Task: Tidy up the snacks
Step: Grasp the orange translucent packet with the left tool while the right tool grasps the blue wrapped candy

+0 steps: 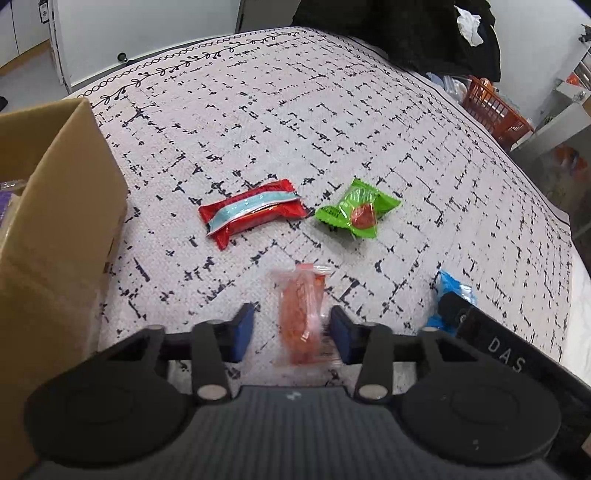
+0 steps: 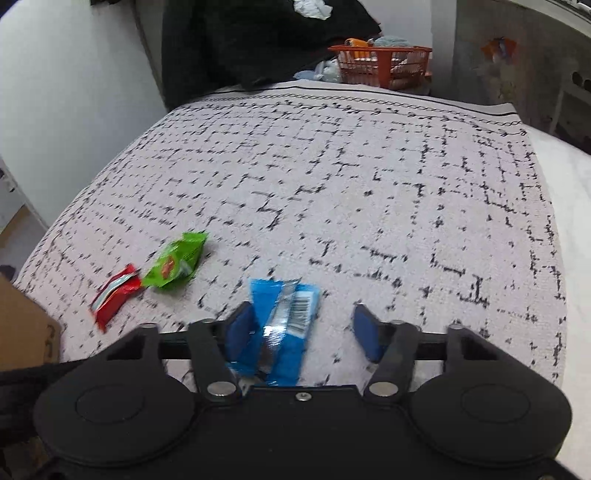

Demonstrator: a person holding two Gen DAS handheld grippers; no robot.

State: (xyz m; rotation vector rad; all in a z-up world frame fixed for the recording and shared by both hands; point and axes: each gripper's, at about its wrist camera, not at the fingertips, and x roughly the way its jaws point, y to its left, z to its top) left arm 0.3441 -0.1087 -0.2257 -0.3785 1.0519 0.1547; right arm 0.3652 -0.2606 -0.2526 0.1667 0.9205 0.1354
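Observation:
My left gripper (image 1: 291, 328) stands open over the patterned cloth, with a clear orange snack packet (image 1: 301, 317) lying between its blue pads. The packet touches the right pad and a gap shows at the left pad. My right gripper (image 2: 303, 332) is open too; a blue snack packet (image 2: 284, 325) lies between its jaws against the left pad, well clear of the right one. That blue packet (image 1: 452, 291) also shows in the left wrist view, beside the right gripper's black body. A red packet (image 1: 253, 212) (image 2: 114, 295) and a green packet (image 1: 358, 212) (image 2: 175, 264) lie further out on the cloth.
An open cardboard box (image 1: 55, 221) (image 2: 22, 325) stands at the left edge of the cloth. Dark fabric (image 1: 406, 29) hangs at the far side, and an orange basket (image 1: 491, 107) (image 2: 384, 62) sits beyond the table's far right corner.

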